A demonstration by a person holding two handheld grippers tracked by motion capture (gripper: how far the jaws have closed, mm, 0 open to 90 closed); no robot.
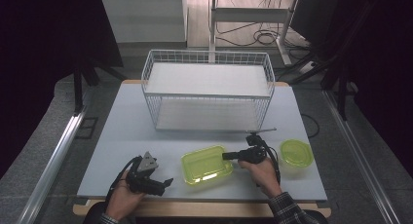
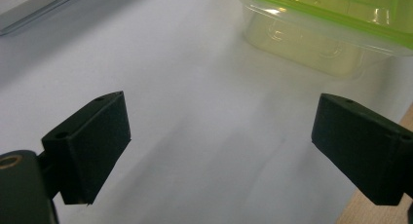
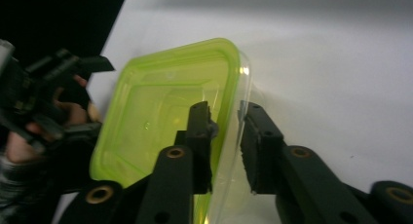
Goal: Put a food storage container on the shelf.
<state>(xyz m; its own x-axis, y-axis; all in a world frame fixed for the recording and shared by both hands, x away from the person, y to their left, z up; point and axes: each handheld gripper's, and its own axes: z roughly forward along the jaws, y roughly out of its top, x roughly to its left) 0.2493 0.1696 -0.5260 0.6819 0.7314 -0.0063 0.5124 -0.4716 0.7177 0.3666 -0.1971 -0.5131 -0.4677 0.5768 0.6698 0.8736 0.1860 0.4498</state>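
Pale grey table [image 1: 126, 136], grey carpet floor [image 1: 44, 136], cables [image 1: 263, 36] behind, dark curtains [image 1: 39, 34] either side.

A grey table [image 1: 126, 136] carries a wire rack [image 1: 207, 90] and two green-lidded containers [image 1: 206, 164].

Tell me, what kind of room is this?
Probably a lab or recording workspace, not a home: a plain grey table ringed by dark curtains, loose cables on the floor behind, and a white wire rack with green-lidded food boxes set out like test props.
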